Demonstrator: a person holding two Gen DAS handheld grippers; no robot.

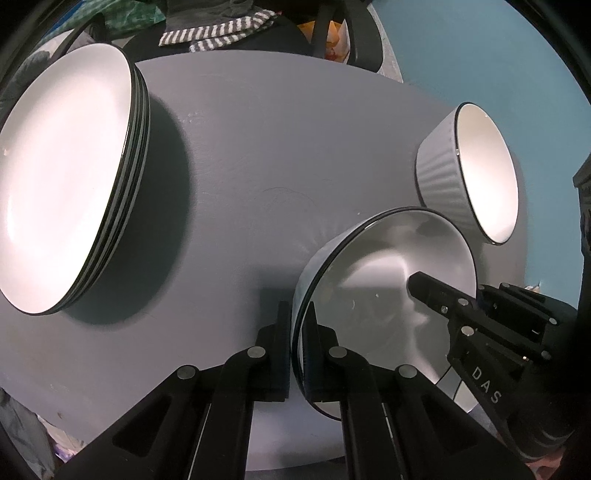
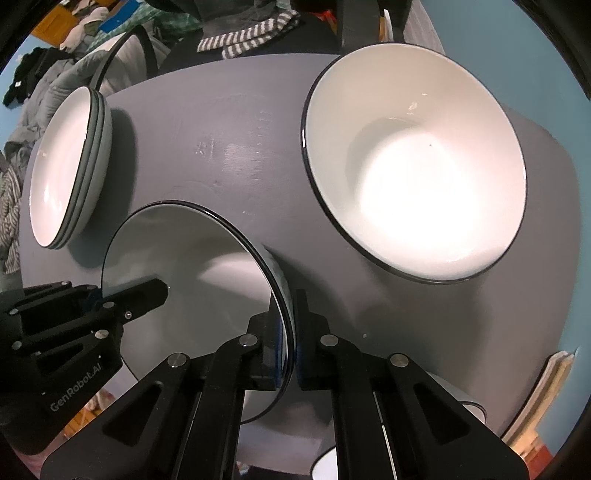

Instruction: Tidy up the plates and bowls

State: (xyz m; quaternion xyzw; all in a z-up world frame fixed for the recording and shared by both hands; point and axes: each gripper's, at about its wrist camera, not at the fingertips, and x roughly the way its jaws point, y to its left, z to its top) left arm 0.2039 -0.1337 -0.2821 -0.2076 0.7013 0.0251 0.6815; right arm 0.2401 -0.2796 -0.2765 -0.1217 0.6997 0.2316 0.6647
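A shallow white bowl with a dark rim [image 1: 388, 288] [image 2: 192, 280] is held from both sides over the grey table [image 1: 258, 147] [image 2: 240, 155]. My left gripper [image 1: 298, 314] is shut on its left rim, one pad inside and one outside. On the opposite rim my right gripper [image 2: 290, 314] is shut the same way. Each gripper also shows in the other's view: the right gripper [image 1: 476, 295] and the left gripper [image 2: 101, 291]. A stack of white plates [image 1: 62, 177] [image 2: 62, 166] sits at the left. A deeper ribbed bowl [image 1: 480, 173] [image 2: 413, 158] stands at the right. I cannot tell whether the held bowl touches the table.
A striped cloth [image 1: 218, 31] [image 2: 247, 35] lies on a dark chair beyond the table's far edge. Clothes pile up at the far left [image 2: 55, 85]. Papers [image 2: 546, 387] lie off the table's right edge. Part of another white dish [image 2: 325, 465] shows at the near edge.
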